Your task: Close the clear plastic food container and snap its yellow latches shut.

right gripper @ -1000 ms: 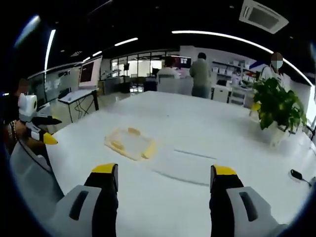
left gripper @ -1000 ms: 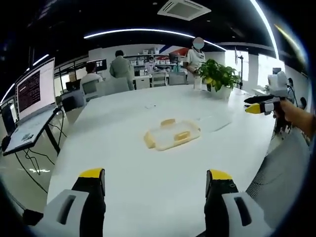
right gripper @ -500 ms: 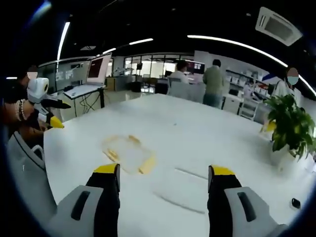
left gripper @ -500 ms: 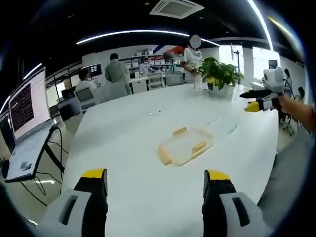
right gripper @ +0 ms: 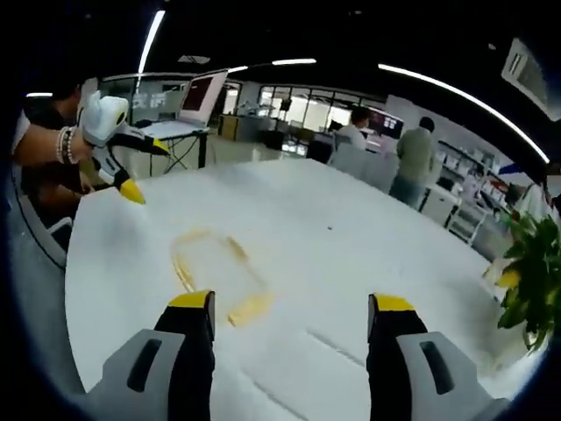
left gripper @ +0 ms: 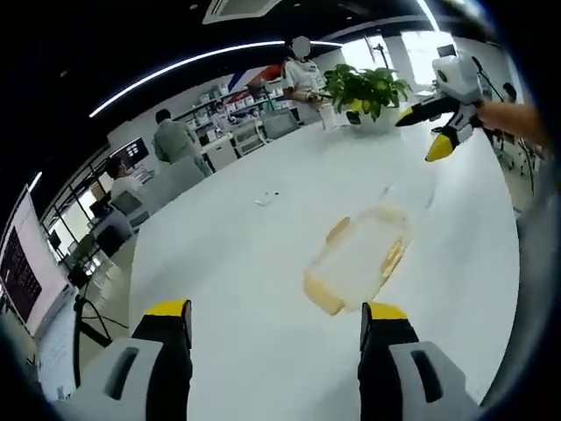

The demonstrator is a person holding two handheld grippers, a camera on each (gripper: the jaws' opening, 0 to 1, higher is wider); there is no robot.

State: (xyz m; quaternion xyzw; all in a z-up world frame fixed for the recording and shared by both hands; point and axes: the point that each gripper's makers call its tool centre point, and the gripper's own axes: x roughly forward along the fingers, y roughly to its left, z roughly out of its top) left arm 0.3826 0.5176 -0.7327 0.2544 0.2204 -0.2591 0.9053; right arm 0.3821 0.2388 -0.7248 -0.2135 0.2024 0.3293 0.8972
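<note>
Task barely begun, by the look of it: nothing gripped, nothing being pressed.

Clear container (left gripper: 358, 260) flat on white desk (left gripper: 228, 254), toward the person's edge and well away from the far edge with the potted plant (left gripper: 365, 88). In right tool view, same container (right gripper: 213, 274) just ahead of the jaws, slightly left.

Lid: cannot tell whether seated on the base or not; body transparent and washed out against the desk. Faint second clear outline beyond it toward the plant, possibly a separate lid, too faint to call.

Yellow latches (left gripper: 337, 231) along the sides, one (left gripper: 323, 296) at the near end. Seem splayed outward, not snapped down, but a judgement only. Likely left: close lid if open, press each latch.

Left tool (left gripper: 273, 326): jaws wide apart, empty, above desk short of the container.
Right tool (right gripper: 289, 317): jaws wide apart, empty, hovering near the container. Also seen in left tool view (left gripper: 421, 132), raised above the desk.
</note>
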